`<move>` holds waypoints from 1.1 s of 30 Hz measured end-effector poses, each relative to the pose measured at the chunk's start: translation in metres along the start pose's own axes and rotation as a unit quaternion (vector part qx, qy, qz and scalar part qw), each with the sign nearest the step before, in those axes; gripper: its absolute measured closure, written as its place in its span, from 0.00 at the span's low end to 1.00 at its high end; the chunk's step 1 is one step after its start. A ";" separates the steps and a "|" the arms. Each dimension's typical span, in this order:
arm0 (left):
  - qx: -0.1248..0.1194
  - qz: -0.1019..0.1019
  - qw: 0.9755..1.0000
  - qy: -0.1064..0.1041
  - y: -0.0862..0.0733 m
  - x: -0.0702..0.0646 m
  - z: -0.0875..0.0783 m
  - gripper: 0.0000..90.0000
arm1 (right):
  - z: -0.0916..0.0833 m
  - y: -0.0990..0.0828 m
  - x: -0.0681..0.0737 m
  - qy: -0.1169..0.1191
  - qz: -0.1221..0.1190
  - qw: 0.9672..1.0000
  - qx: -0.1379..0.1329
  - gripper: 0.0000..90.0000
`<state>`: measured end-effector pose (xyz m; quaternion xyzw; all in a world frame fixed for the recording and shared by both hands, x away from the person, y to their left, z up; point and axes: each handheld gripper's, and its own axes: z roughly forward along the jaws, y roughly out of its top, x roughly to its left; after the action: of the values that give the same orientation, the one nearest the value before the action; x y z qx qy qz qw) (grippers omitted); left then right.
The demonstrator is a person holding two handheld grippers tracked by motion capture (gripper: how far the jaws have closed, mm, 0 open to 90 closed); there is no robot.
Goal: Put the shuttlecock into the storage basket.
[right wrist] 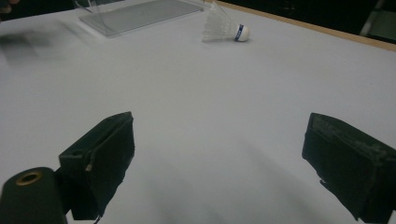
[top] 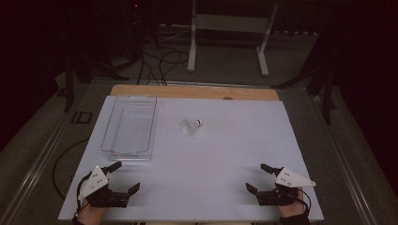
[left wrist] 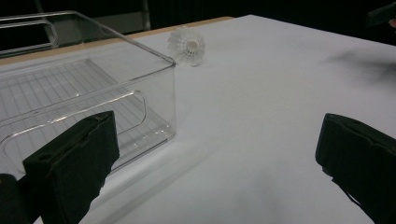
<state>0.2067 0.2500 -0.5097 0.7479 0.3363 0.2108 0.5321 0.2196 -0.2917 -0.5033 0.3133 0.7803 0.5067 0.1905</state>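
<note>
Shuttlecock [top: 190, 125] — feathery cone — beside clear ribbed rectangular bin [top: 129, 126].

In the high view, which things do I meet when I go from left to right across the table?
Left gripper → clear bin → shuttlecock → right gripper.

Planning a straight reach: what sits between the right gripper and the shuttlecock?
Nothing: the right gripper view shows bare white table from the open right gripper up to the shuttlecock.
</note>
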 end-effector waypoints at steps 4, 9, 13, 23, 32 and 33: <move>0.003 0.003 1.000 -0.001 0.000 -0.001 0.001 0.00 | 0.000 0.001 0.001 -0.002 -0.002 1.000 0.000 0.11; 0.004 0.002 1.000 -0.002 0.000 -0.001 0.001 0.00 | 0.000 0.001 0.001 0.001 -0.002 1.000 -0.002 0.11; 0.008 0.002 1.000 -0.012 0.000 -0.001 0.002 0.00 | -0.002 0.002 0.002 0.000 -0.002 1.000 -0.008 0.11; 0.010 -0.002 1.000 -0.021 0.006 -0.001 0.001 0.00 | -0.003 0.002 0.003 0.002 -0.008 1.000 -0.007 0.11; 0.016 0.003 1.000 -0.021 0.018 -0.006 0.000 0.00 | -0.003 0.002 0.003 0.000 -0.006 1.000 -0.008 0.11; 0.017 0.001 1.000 -0.023 0.021 -0.006 0.000 0.00 | -0.003 0.002 0.003 0.000 -0.006 1.000 -0.008 0.11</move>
<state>0.2080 0.2411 -0.4902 0.7619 0.3267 0.1885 0.5265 0.2162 -0.2908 -0.5000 0.3073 0.7782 0.5117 0.1953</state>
